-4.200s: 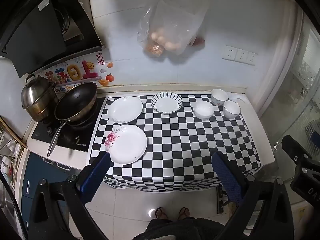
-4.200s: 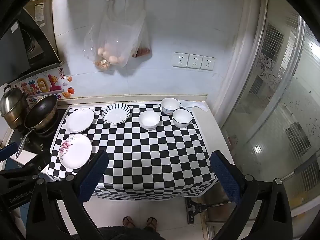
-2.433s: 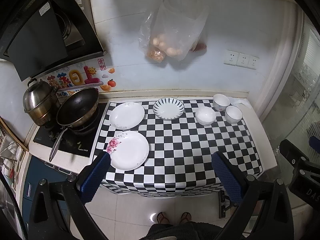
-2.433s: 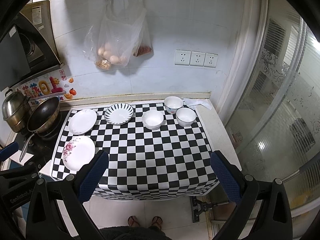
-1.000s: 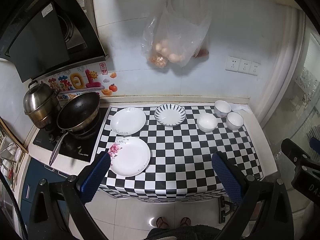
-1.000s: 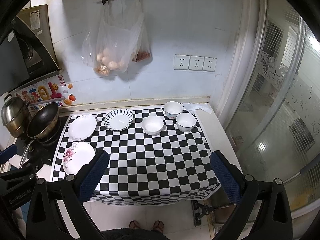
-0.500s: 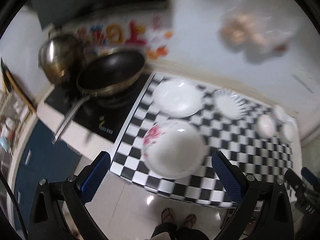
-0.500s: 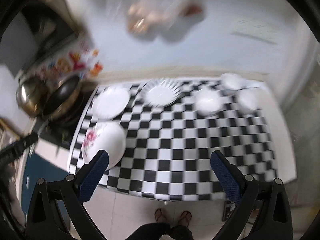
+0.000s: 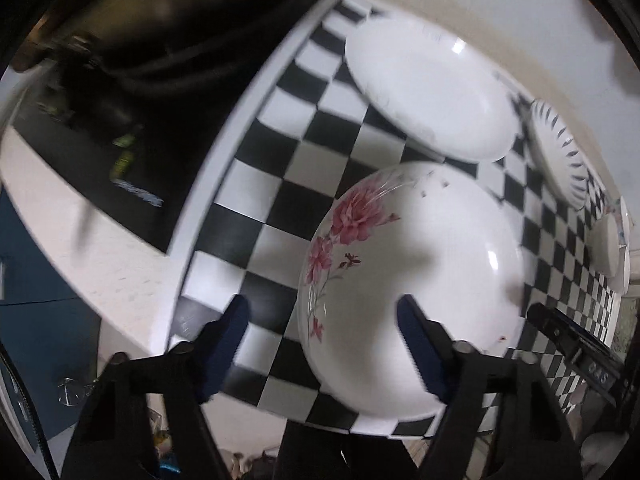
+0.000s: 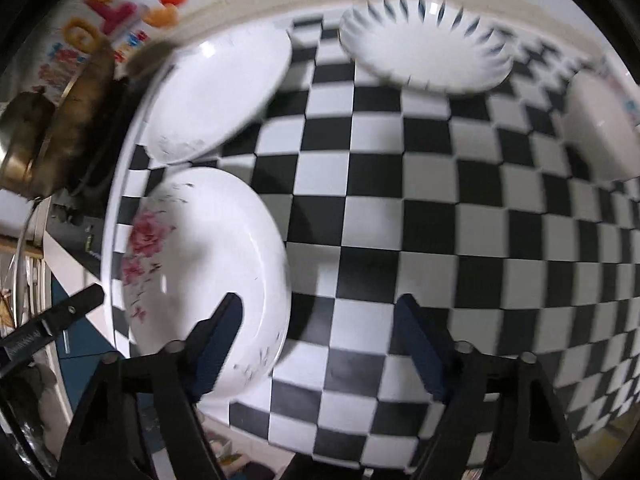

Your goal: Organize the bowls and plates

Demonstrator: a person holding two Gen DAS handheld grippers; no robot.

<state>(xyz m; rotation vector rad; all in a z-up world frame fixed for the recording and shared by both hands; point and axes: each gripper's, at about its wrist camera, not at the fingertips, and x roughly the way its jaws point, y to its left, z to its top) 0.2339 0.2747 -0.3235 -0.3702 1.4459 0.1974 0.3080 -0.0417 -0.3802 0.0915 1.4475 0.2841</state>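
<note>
A white plate with pink flowers (image 9: 416, 264) lies at the front left of the checkered cloth (image 9: 280, 184). My open left gripper (image 9: 322, 322) straddles its left rim, the right finger over the plate. My open right gripper (image 10: 320, 320) straddles the same flowered plate's (image 10: 200, 264) right rim, left finger over it. Behind lie a plain white plate (image 9: 428, 88) (image 10: 220, 96) and a blue-striped plate (image 9: 560, 156) (image 10: 424, 52). White bowls (image 9: 608, 240) (image 10: 600, 132) sit further right.
A black wok (image 9: 180, 28) and induction hob (image 9: 92, 152) stand left of the cloth. A steel pot (image 10: 28, 148) shows at the far left. The counter's front edge runs just below the flowered plate. The other gripper's black tip (image 9: 576, 344) (image 10: 48, 320) shows in each view.
Both grippers have dropped fast from high above the counter to just over the flowered plate. Their jaws have narrowed but stay open. The dishes have not moved.
</note>
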